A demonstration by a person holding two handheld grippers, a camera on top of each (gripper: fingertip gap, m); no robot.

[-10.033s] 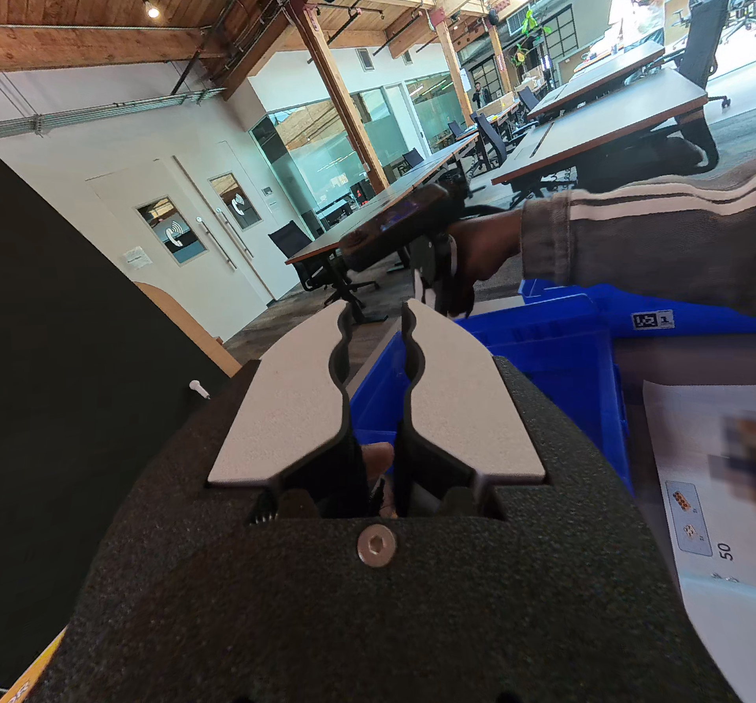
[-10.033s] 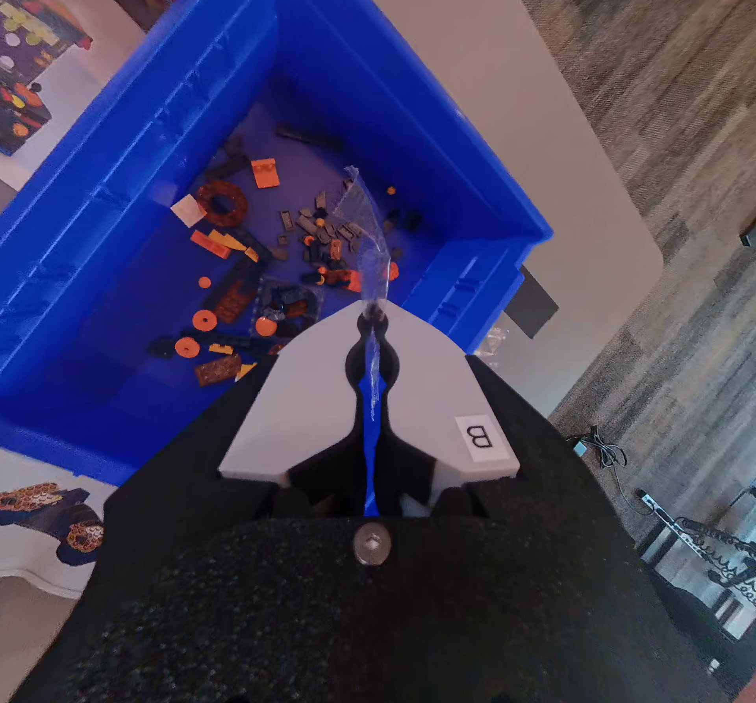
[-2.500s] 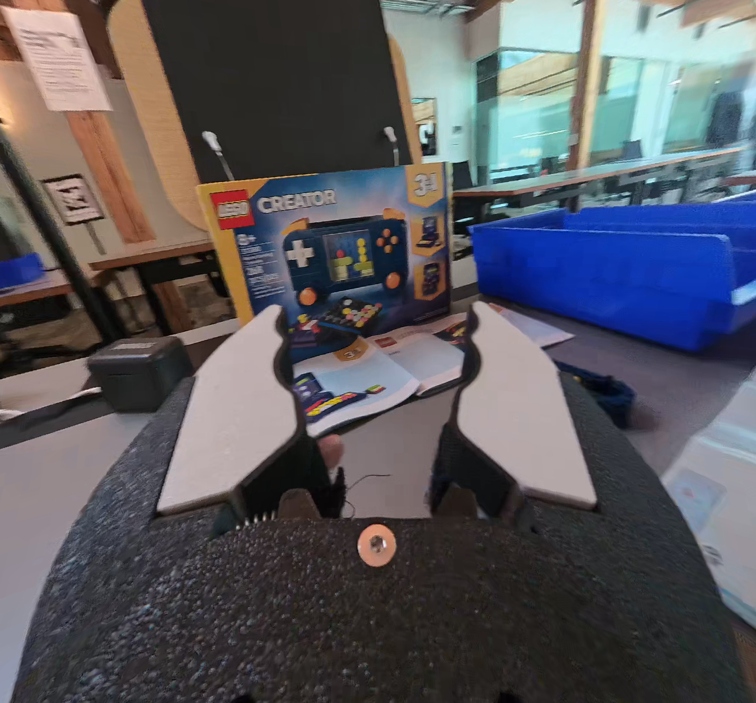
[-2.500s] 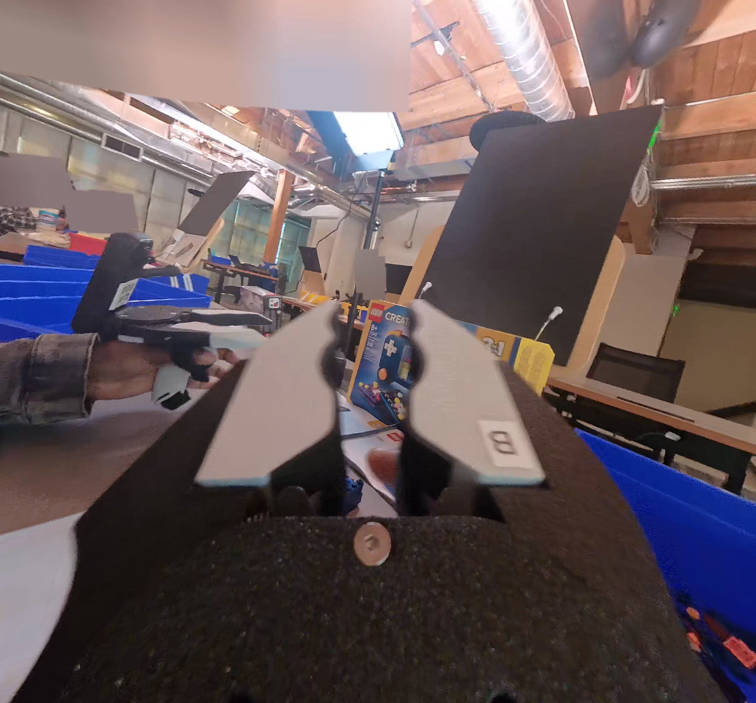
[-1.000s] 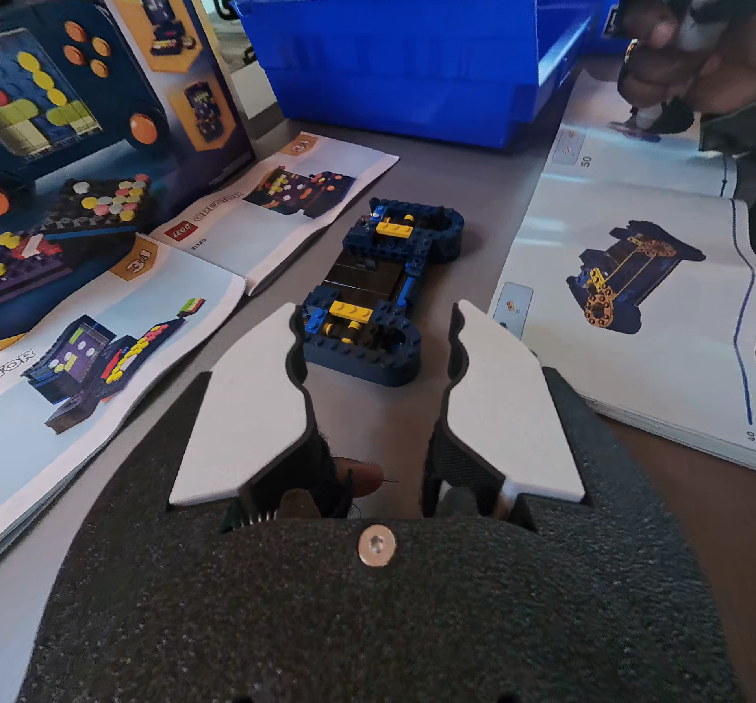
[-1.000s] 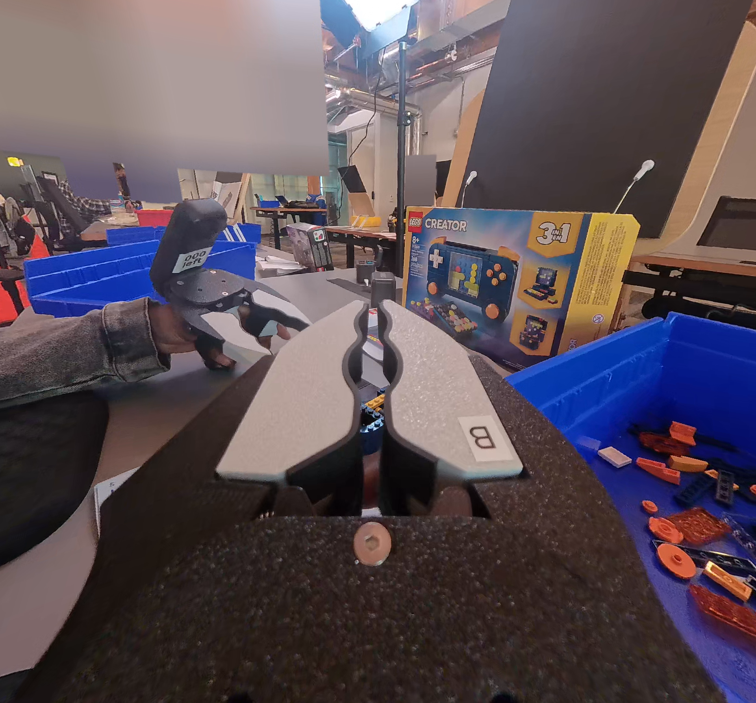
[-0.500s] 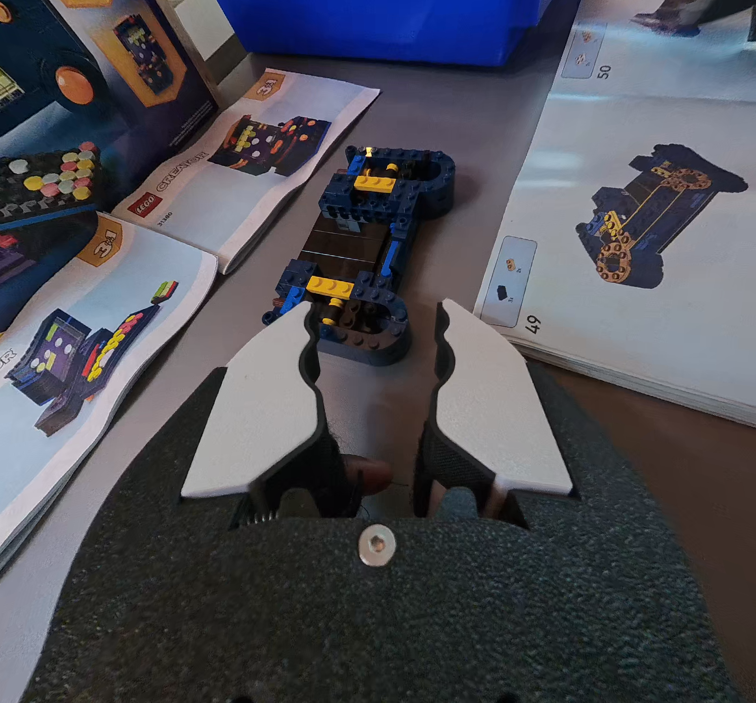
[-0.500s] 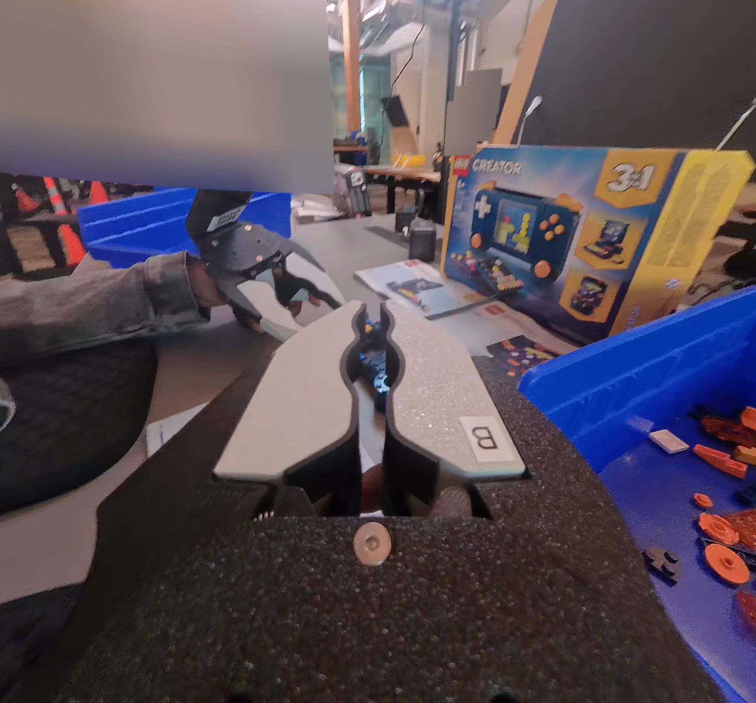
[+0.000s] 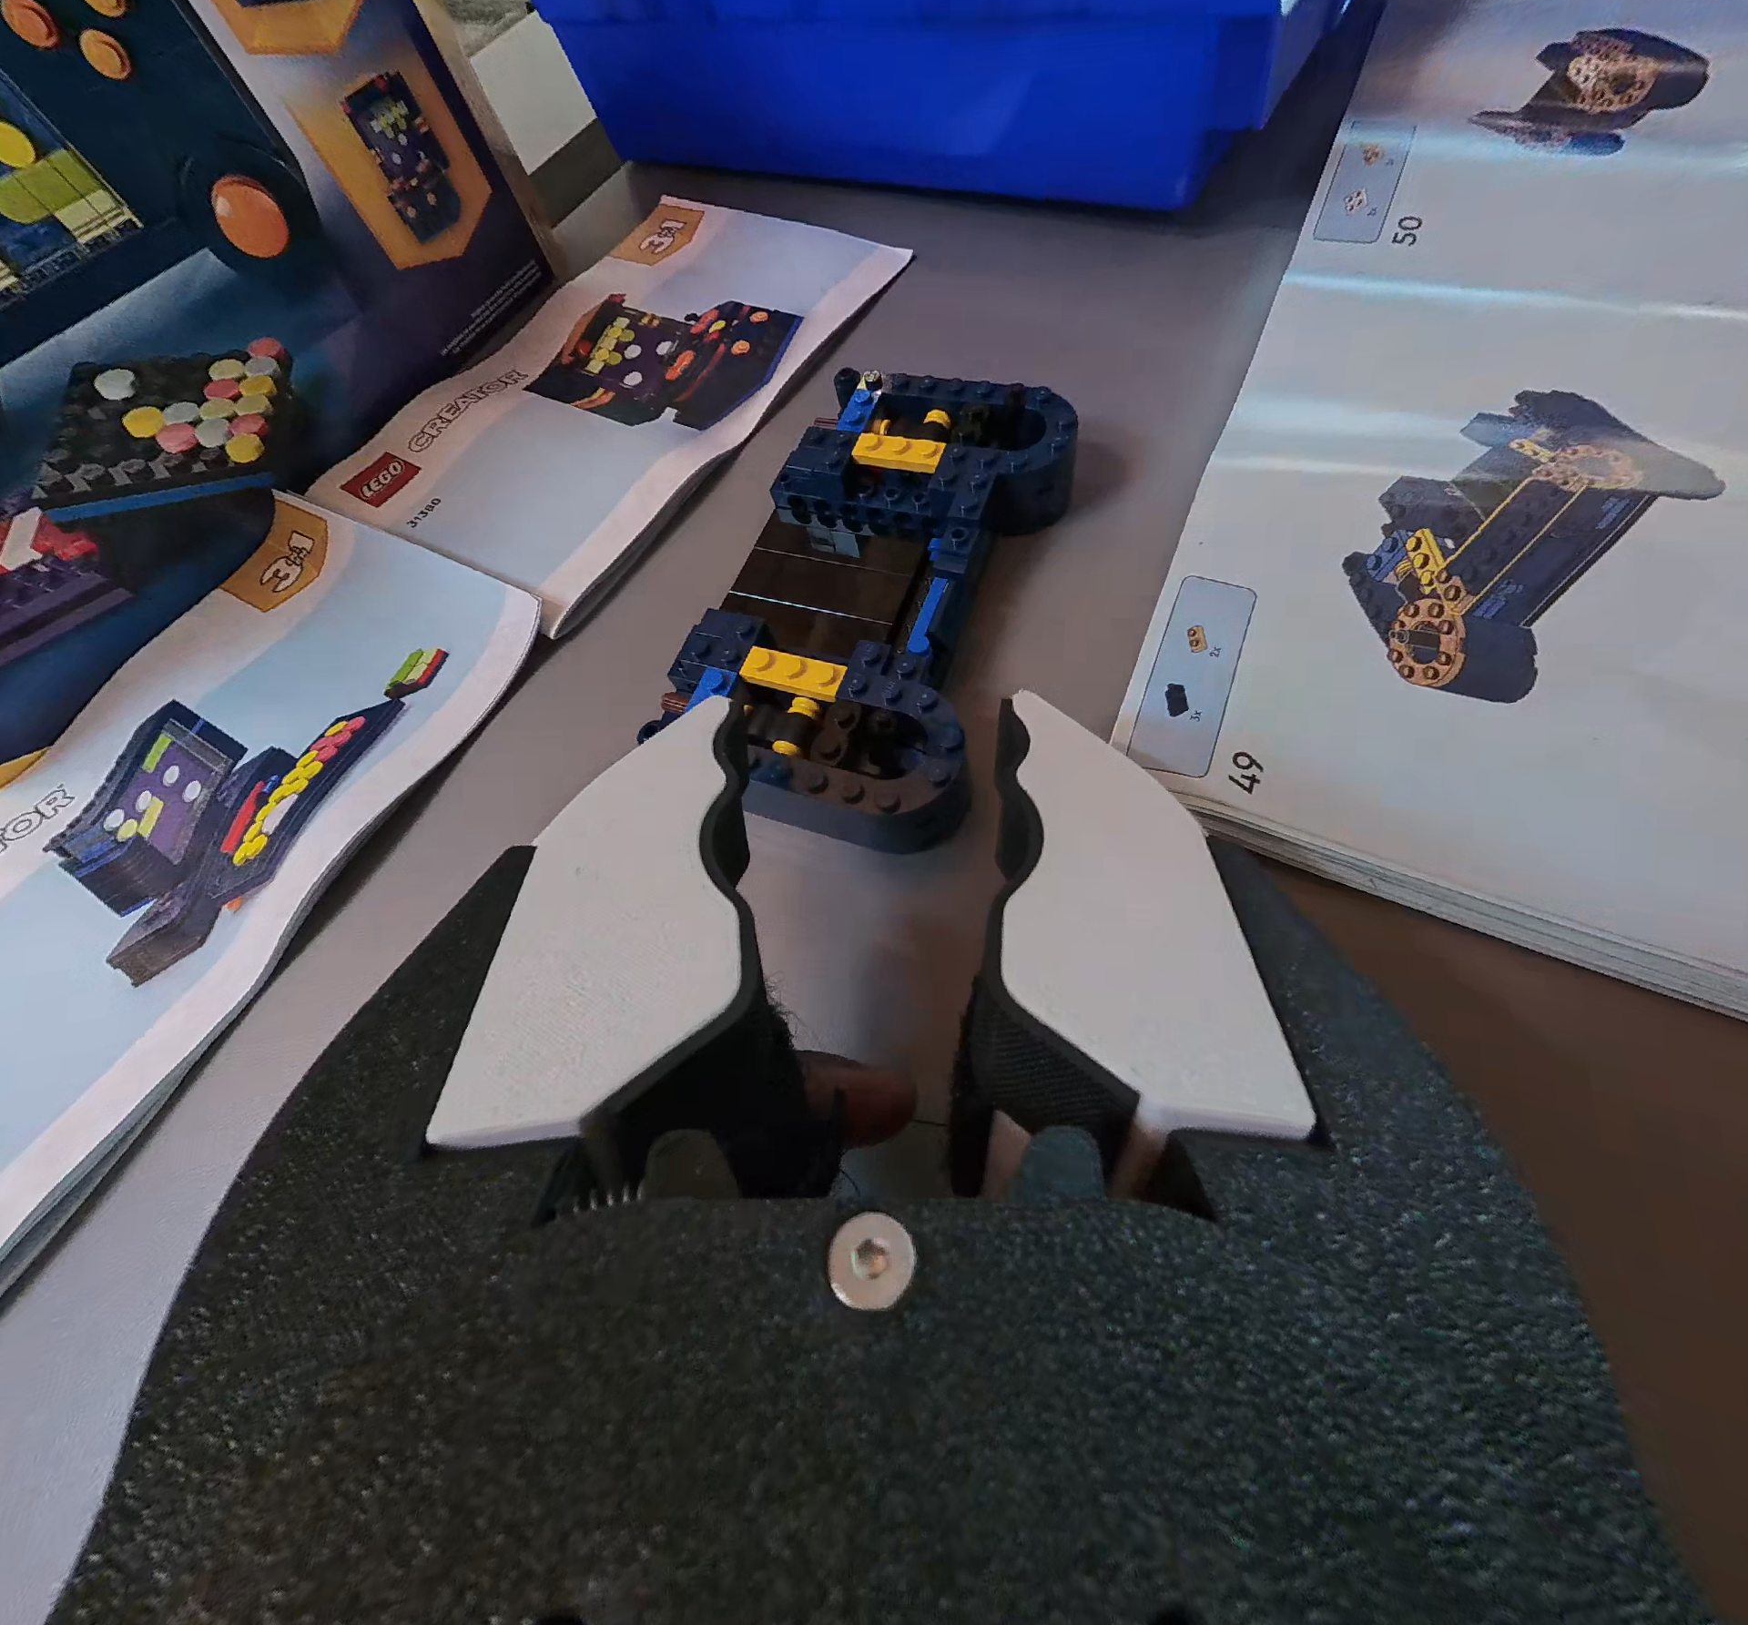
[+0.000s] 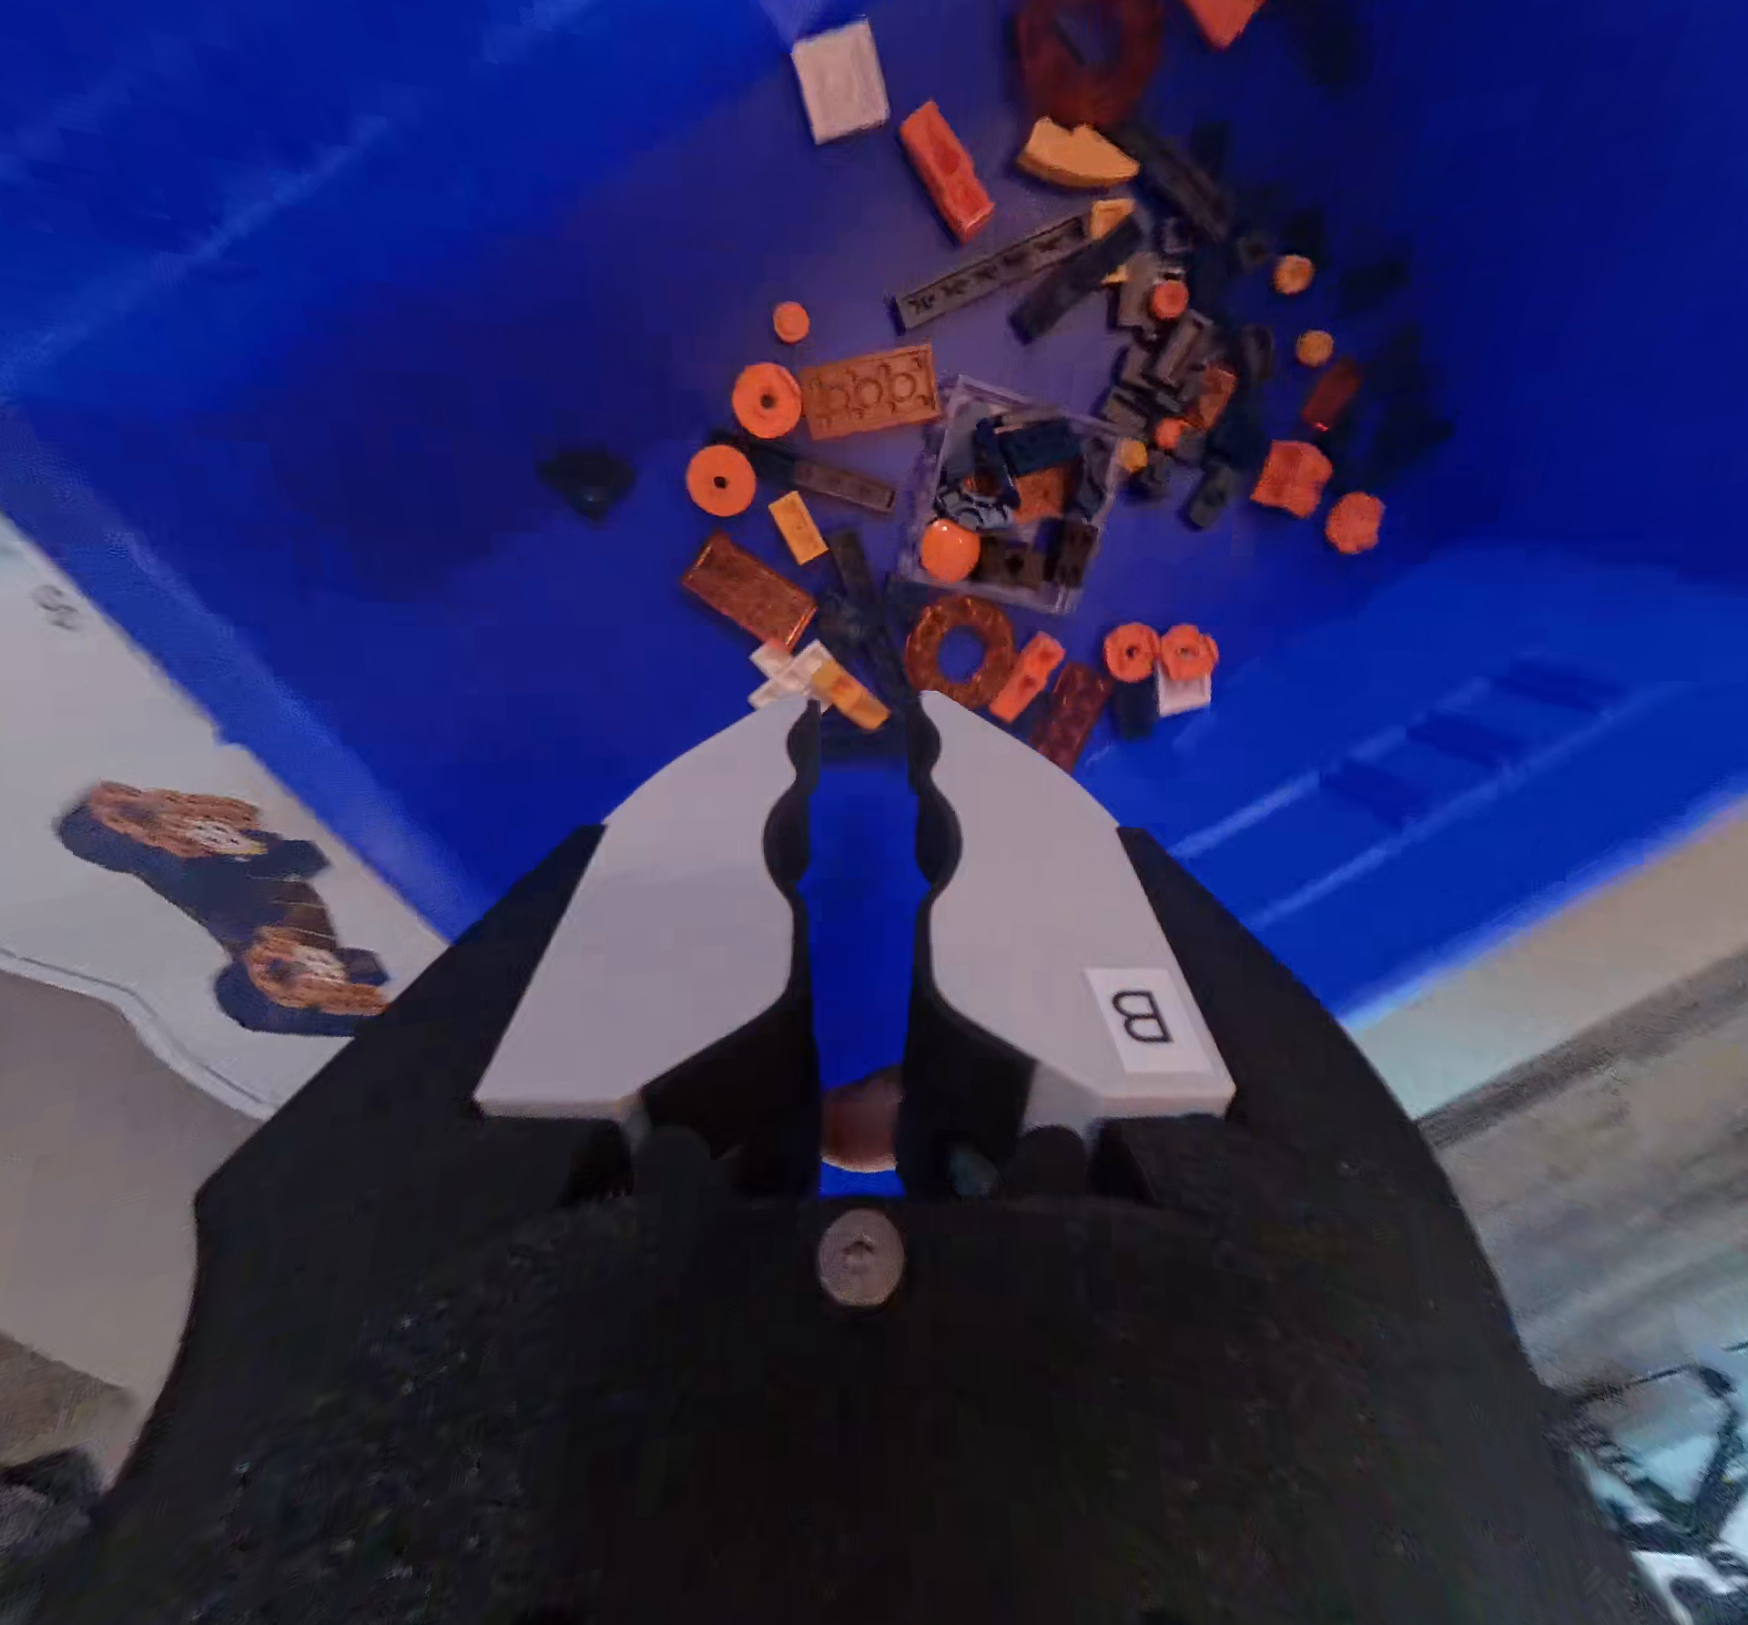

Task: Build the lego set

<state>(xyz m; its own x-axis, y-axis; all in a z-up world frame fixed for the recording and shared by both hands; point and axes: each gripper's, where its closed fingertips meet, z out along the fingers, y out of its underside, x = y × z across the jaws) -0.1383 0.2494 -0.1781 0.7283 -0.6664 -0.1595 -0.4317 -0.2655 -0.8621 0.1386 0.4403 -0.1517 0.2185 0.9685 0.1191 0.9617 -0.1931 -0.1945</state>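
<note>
While left claw (image 9: 865,709) sits spread at the near end of the dark-blue brick model (image 9: 875,596) on the tabletop (image 9: 1088,303), right claw (image 10: 856,709), slightly parted & empty, hovers over loose bricks (image 10: 993,445) in the blue bin (image 10: 378,255); best to square both w/ targets before squeezing.

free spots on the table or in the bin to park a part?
Bare grey table shows between the blue bin, the small booklet, the brick model and the open manual. Inside the bin, the left floor is bare; loose bricks crowd its right.
</note>
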